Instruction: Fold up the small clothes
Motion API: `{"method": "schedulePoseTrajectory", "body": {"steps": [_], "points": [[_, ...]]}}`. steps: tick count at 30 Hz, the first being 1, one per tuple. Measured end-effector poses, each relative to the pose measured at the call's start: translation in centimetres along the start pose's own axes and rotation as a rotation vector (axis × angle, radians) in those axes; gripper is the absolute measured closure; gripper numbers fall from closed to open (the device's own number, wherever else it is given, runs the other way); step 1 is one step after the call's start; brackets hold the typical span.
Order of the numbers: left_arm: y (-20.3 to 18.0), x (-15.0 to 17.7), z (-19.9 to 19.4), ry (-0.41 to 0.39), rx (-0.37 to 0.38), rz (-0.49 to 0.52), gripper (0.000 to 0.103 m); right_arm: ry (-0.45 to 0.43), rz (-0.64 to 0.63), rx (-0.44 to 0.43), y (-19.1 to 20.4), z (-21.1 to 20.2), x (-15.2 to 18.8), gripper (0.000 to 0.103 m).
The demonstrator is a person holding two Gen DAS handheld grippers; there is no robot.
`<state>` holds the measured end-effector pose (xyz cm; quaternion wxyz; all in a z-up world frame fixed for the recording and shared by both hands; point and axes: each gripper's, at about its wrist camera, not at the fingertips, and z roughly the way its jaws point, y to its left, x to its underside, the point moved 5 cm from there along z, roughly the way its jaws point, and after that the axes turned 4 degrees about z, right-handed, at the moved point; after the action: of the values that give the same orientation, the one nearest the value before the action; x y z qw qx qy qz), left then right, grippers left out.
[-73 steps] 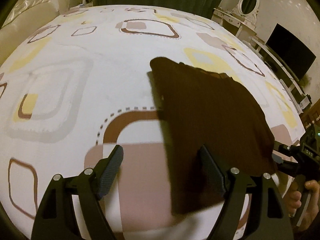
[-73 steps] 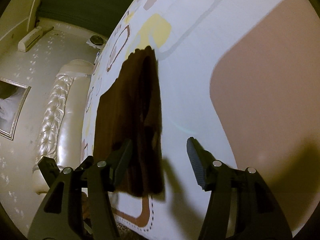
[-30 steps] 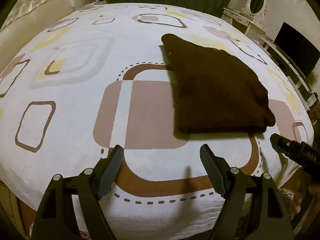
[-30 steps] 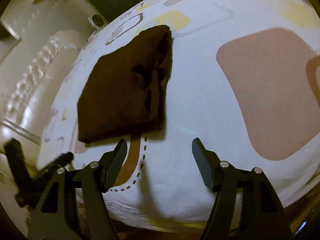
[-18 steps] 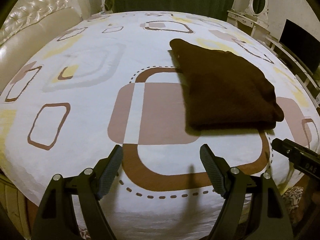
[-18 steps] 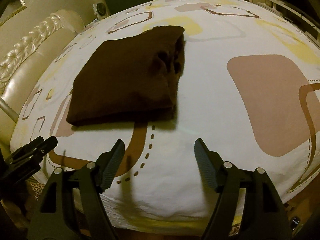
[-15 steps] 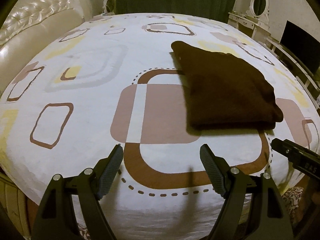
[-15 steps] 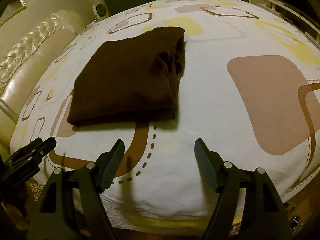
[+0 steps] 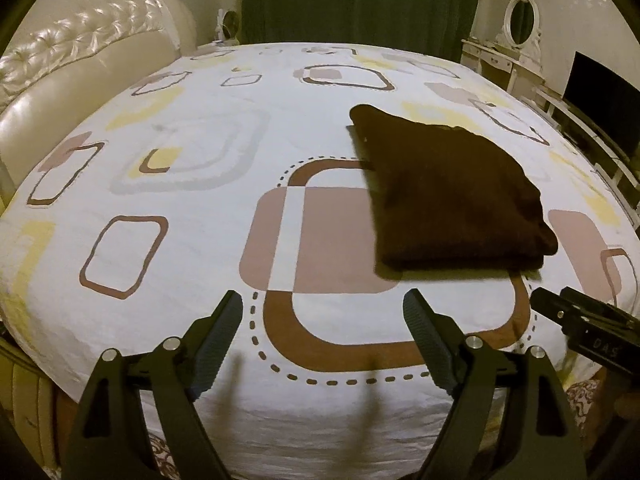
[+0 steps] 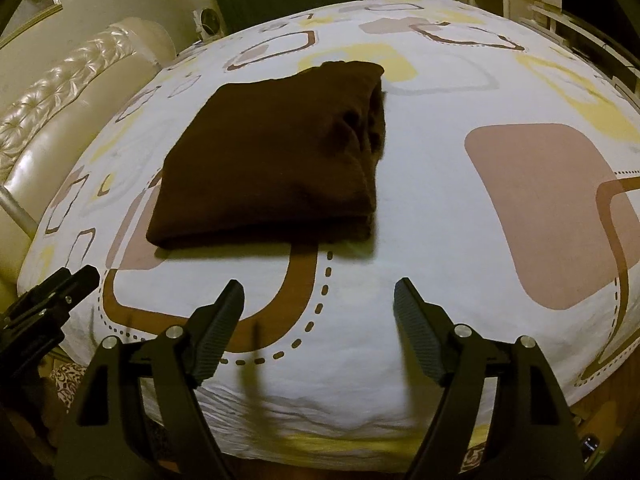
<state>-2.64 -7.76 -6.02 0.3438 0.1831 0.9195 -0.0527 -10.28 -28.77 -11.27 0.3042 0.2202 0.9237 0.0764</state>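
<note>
A dark brown garment (image 9: 448, 196) lies folded into a flat rectangle on the bed; it also shows in the right wrist view (image 10: 276, 152). My left gripper (image 9: 322, 312) is open and empty, held above the bed's near edge, to the left of and short of the garment. My right gripper (image 10: 316, 300) is open and empty, also back from the garment over the near edge. The right gripper's tip shows at the right of the left wrist view (image 9: 580, 320), and the left gripper at the lower left of the right wrist view (image 10: 48, 296).
The bed (image 9: 200, 184) has a white sheet with brown, pink and yellow squares. A cream tufted headboard (image 9: 80, 60) runs along the left. A dresser with an oval mirror (image 9: 520, 24) and a dark TV (image 9: 600, 108) stand at the right.
Both grippers have let go of the garment and pulled back from it toward the bed's near edge. The garment now lies folded and still.
</note>
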Motion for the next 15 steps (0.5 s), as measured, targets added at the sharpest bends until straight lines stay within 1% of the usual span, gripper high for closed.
{"method": "schedulePoseTrajectory", "body": {"steps": [4, 8, 11, 15], "points": [[-0.23, 0.0, -0.09, -0.004, -0.017, 0.007, 0.021, 0.007, -0.001, -0.005, 0.1, 0.04, 0.04, 0.025], [-0.28, 0.08, 0.04, 0.01, -0.013, -0.003, 0.02, 0.008, -0.007, -0.006, 0.21, 0.03, 0.12, 0.025], [-0.32, 0.09, -0.03, 0.007, -0.025, -0.001, 0.02, 0.009, -0.007, -0.006, 0.33, 0.05, 0.22, 0.025], [-0.39, 0.09, 0.01, 0.005, -0.024, -0.001, 0.019, 0.013, -0.009, -0.007, 0.52, 0.14, 0.44, 0.025]]}}
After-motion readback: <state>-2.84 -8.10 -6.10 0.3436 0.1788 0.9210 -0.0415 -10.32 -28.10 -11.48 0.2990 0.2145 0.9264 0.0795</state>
